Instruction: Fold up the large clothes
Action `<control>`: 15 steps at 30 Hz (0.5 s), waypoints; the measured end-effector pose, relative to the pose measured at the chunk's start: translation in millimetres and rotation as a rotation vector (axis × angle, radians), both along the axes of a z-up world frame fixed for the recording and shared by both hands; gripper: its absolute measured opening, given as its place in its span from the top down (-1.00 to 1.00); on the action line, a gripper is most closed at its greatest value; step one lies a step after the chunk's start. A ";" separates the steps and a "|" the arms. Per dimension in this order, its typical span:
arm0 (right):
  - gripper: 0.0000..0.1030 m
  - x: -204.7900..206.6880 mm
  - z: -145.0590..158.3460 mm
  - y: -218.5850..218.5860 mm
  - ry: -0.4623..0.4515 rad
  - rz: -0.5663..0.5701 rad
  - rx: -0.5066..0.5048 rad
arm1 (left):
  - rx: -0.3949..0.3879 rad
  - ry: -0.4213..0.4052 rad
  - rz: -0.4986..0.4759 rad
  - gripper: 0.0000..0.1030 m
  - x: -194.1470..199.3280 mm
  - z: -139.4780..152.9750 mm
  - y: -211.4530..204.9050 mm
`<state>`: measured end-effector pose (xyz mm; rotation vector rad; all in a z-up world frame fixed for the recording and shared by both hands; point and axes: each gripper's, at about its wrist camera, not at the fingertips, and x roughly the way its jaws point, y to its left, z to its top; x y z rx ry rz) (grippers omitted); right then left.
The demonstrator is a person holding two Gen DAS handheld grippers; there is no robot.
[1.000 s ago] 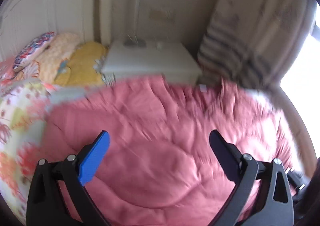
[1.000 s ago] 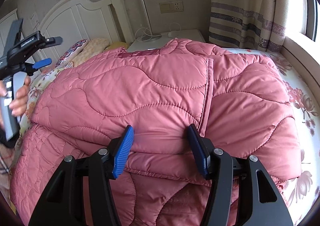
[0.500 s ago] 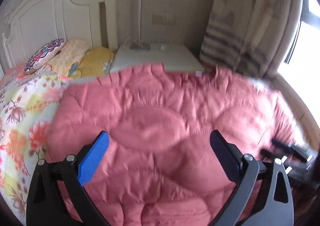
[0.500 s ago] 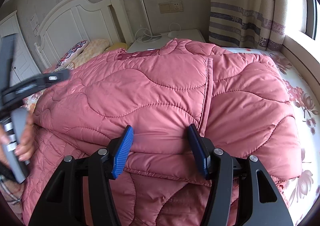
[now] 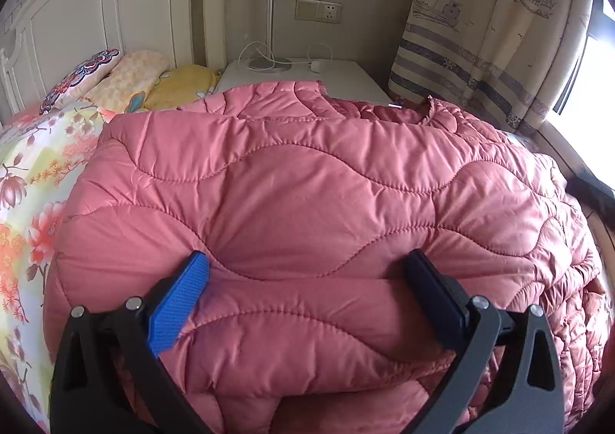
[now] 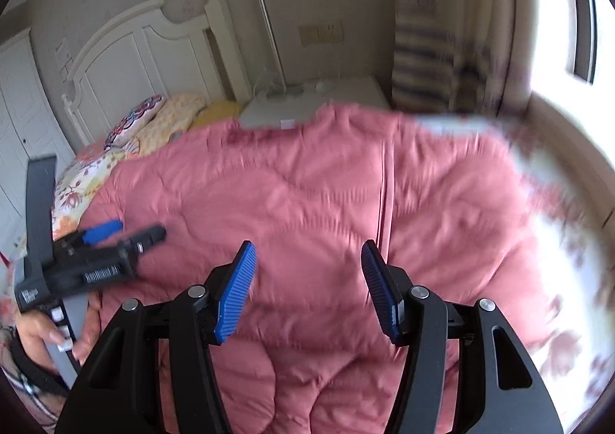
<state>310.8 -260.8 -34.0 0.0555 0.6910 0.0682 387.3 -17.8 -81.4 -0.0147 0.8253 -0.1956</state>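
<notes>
Floral bedsheet (image 5: 23, 203) under pink quilted coat (image 5: 307, 203); white headboard (image 5: 96, 11) behind.

Quilted coat (image 5: 307, 203) on bed (image 5: 27, 172), nightstand (image 5: 300, 80) behind

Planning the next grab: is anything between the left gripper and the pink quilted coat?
Nothing visible. The left gripper is open, its fingers already against the folded edge of the pink quilted coat.

One pink quilted coat (image 5: 315, 203), three pillows (image 5: 127, 80)
</notes>
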 end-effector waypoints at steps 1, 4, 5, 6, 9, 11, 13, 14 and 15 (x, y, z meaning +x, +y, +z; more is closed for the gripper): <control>-0.07 8.1 7.0 4.9 -0.008 -0.004 -0.045 | -0.006 0.000 -0.001 -0.96 0.3 0.1 1.0; -0.07 37.0 14.6 12.8 -0.005 -0.001 -0.082 | -0.023 0.002 -0.001 -0.96 1.6 0.7 2.7; -0.07 53.5 9.4 12.8 0.018 -0.011 -0.080 | -0.027 0.001 -0.001 -0.96 1.0 0.6 2.5; -0.07 63.4 2.9 11.8 0.046 -0.016 -0.077 | -0.033 0.001 -0.001 -0.96 0.5 0.6 2.9; -0.12 91.2 -37.4 5.5 0.143 -0.043 -0.073 | -0.038 0.003 -0.001 -0.96 1.1 0.2 3.0; -0.15 89.4 -43.8 2.2 0.126 -0.044 -0.044 | -0.042 0.004 0.000 -0.96 1.7 0.3 3.5; -0.15 81.7 -34.1 1.9 0.126 -0.078 -0.040 | -0.042 0.005 0.000 -0.96 1.5 -0.2 3.5; -0.15 76.1 -27.9 2.7 0.110 -0.090 -0.036 | -0.042 0.004 0.001 -0.96 1.2 -0.2 3.6; -0.15 66.5 -18.7 5.3 0.073 -0.084 -0.028 | -0.042 0.005 0.001 -0.96 1.4 -0.2 3.6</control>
